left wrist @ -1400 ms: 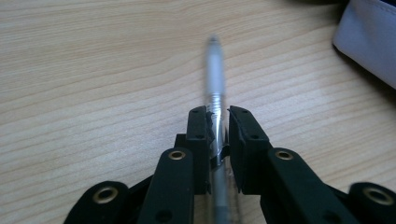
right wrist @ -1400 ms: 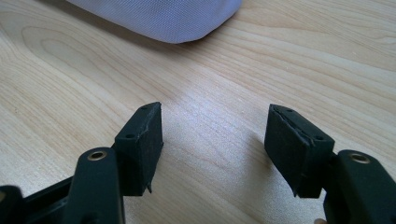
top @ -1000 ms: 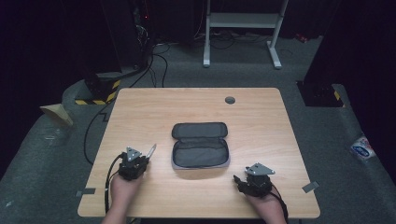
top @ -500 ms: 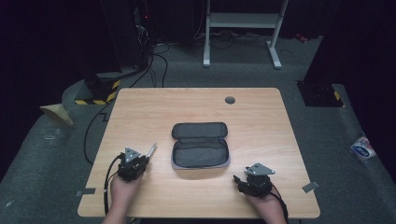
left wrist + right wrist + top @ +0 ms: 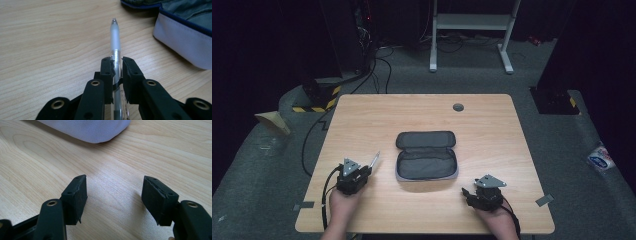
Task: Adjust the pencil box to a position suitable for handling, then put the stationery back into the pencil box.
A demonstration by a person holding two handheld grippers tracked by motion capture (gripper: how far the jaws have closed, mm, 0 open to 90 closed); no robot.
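An open grey pencil case [image 5: 427,156] with a dark lining lies in the middle of the wooden table [image 5: 492,125]. My left gripper [image 5: 366,171] sits to its left, shut on a clear pen [image 5: 115,37] whose frosted tip points past the jaws toward the case [image 5: 185,40]. The pen [image 5: 373,161] sticks out just left of the case's near corner. My right gripper [image 5: 466,192] rests near the table's front edge, right of the case, open with bare wood between its jaws [image 5: 115,192]. The case's pale corner [image 5: 90,127] lies beyond it.
A small dark round grommet [image 5: 458,107] sits near the table's far edge. Cables [image 5: 377,70] run over the grey floor behind the table, and a white stand [image 5: 472,30] is farther back. A black and yellow block [image 5: 314,97] lies by the far left corner.
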